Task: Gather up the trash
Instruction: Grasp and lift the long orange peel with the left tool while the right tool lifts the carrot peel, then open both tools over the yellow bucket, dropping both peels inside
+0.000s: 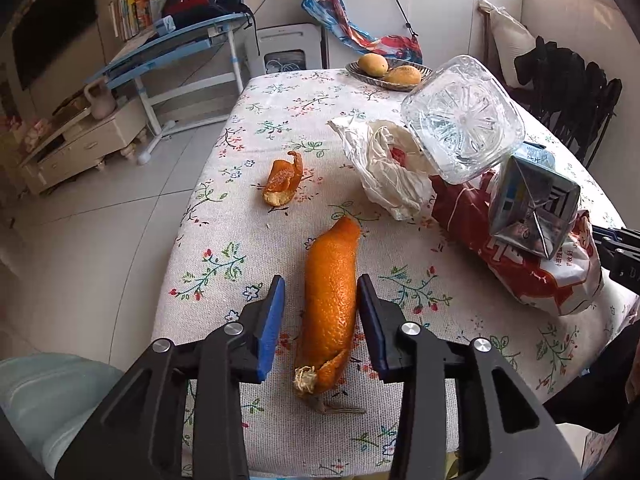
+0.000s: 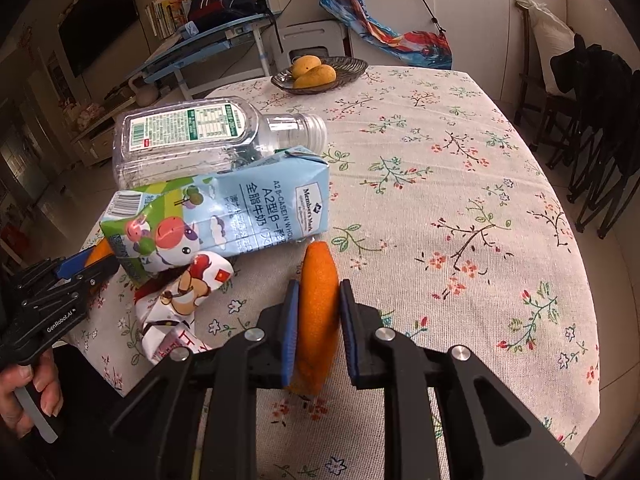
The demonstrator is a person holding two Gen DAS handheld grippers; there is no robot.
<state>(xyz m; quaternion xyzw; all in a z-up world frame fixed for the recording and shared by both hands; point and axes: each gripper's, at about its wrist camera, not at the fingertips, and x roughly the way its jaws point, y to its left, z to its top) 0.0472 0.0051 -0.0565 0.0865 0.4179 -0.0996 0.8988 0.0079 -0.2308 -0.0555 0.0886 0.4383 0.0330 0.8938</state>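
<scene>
In the left wrist view a long orange peel lies on the floral tablecloth between the fingers of my left gripper, which is open with gaps on both sides. A smaller peel lies further off. A crumpled white plastic bag, a clear plastic bottle, a milk carton and a red snack wrapper lie to the right. In the right wrist view my right gripper is shut on an orange peel. The carton, bottle and wrapper lie to its left.
A dish with two mangoes stands at the table's far edge, also in the right wrist view. The left gripper body and a hand show at the right wrist view's left. Dark chairs stand right of the table.
</scene>
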